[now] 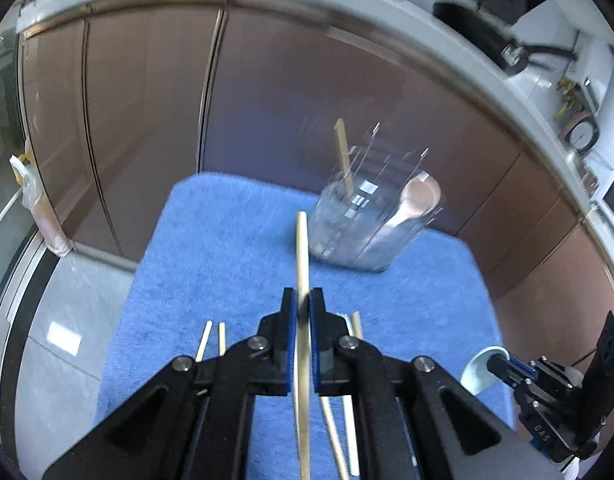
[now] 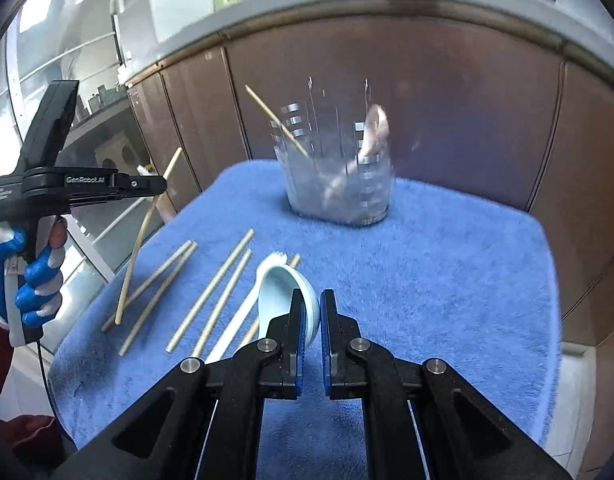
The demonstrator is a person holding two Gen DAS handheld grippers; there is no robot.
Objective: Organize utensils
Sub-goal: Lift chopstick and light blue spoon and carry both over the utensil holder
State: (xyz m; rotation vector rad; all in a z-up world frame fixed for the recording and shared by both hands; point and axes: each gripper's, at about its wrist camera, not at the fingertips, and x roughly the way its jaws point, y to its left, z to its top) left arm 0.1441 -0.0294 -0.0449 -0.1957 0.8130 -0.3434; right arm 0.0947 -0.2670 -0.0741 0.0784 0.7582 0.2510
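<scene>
Where white lettering reads "GenRobot.AI", the left tongs (image 2: pixel 163 184) pinch a chopstick (image 2: pixel 145 236).

A pale blue spoon (image 2: pixel 285 292) is clamped between the right gripper's (image 2: pixel 311 312) jaws, with chopsticks (image 2: pixel 211 292) scattered to their left.

Ahead of both jaws the blue mat (image 2: pixel 447 264) lies bare up to the clear cup (image 2: pixel 339 176); chopsticks (image 2: pixel 211 292) crowd the left.
</scene>
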